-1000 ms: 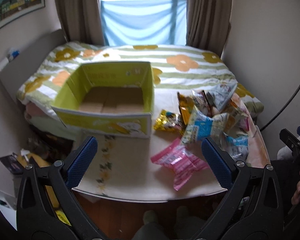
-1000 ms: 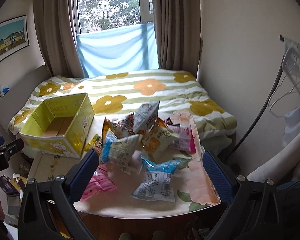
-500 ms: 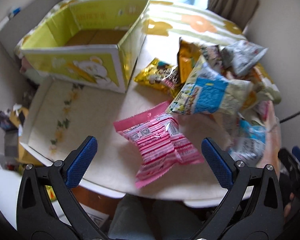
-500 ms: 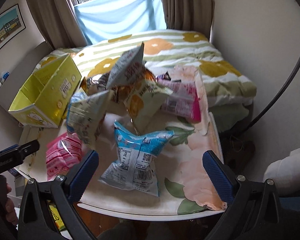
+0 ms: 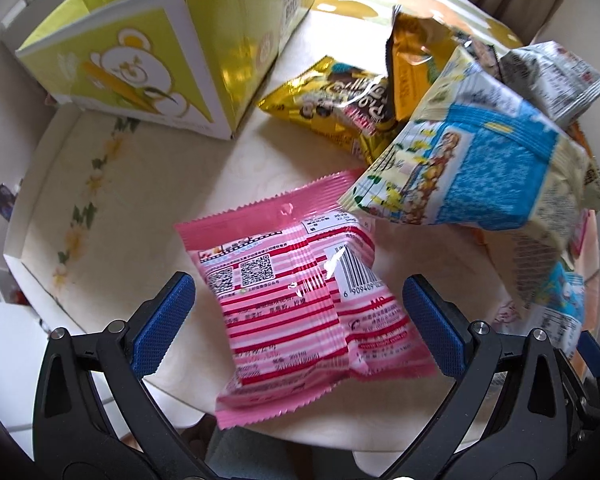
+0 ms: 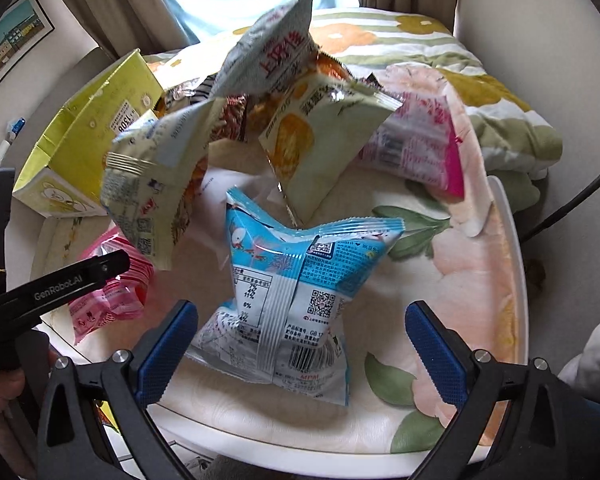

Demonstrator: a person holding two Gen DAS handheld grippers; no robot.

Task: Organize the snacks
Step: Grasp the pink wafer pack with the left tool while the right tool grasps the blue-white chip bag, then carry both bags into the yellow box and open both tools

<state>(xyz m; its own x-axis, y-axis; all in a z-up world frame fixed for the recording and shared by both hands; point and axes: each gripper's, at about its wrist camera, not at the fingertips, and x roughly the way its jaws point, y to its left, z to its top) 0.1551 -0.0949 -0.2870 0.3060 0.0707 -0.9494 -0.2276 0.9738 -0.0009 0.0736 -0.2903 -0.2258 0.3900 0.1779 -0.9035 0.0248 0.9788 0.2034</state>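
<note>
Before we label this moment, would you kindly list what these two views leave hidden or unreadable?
- Yellow box interior: left wrist view shows only outer walls; right wrist view, snack bags block it.
- Pink packet: right wrist view, partly behind the left gripper's arm.
- Blue packet small print: too small to read.
- Rear bags in the pile: overlapped, fronts hidden.

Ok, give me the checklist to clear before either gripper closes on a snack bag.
1. Left gripper open, straddling the pink bag: ok.
2. Right gripper open, straddling the blue bag: ok.
3. Pink bag free of the pile: not ok, the cream-and-blue bag overlaps its far corner.
4. Blue bag lying alone: ok.
5. Yellow box open on top: ok.
6. Box contents: cannot tell.
</note>
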